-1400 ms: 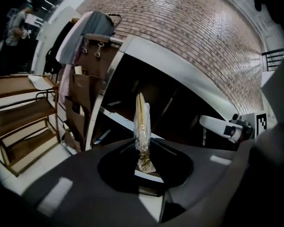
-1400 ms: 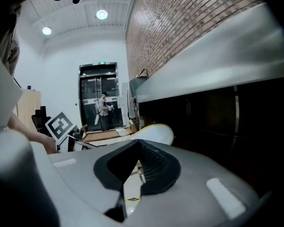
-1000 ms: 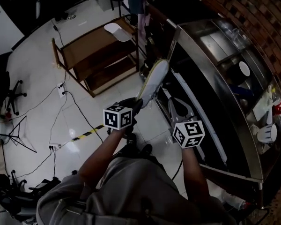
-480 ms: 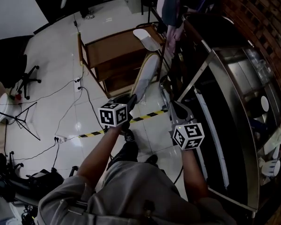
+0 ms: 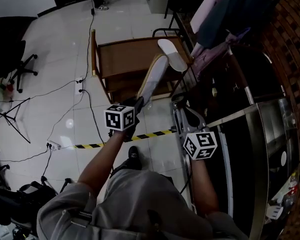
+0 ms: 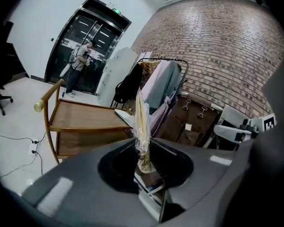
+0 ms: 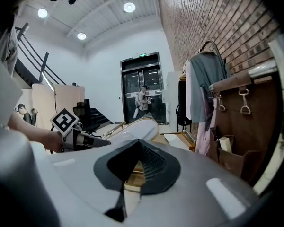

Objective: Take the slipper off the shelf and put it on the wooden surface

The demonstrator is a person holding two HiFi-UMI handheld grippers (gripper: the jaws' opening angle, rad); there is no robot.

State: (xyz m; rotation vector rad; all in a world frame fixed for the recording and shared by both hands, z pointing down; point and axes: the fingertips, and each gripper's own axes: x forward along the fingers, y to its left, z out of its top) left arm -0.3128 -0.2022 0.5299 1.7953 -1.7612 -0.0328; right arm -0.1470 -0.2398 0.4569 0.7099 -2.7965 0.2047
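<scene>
My left gripper (image 5: pixel 138 103) is shut on the heel end of a pale slipper (image 5: pixel 151 79), which sticks out forward with its toe over the wooden cart (image 5: pixel 122 59). In the left gripper view the slipper (image 6: pixel 141 122) stands edge-on in clear wrap, clamped in the left gripper (image 6: pixel 145 161). A second pale slipper (image 5: pixel 172 54) lies on the cart's top at its right end. My right gripper (image 5: pixel 179 103) hovers just right of the held slipper with its jaws shut and nothing in them. The right gripper view shows the right gripper (image 7: pixel 132 174), the held slipper (image 7: pixel 138 126) and the second slipper (image 7: pixel 177 141).
A clothes rack (image 5: pixel 225 29) with hanging garments stands right of the cart. The steel counter (image 5: pixel 270 134) runs along the brick wall at right. Cables (image 5: pixel 65 109) and striped tape (image 5: pixel 140 136) lie on the white floor. An office chair (image 5: pixel 12 59) is at left. A person (image 6: pixel 80 63) stands by the far doors.
The view has swung from the steel counter toward the wooden cart. My left gripper has carried the slipper along, and its toe now reaches over the cart's top. The right gripper followed beside it.
</scene>
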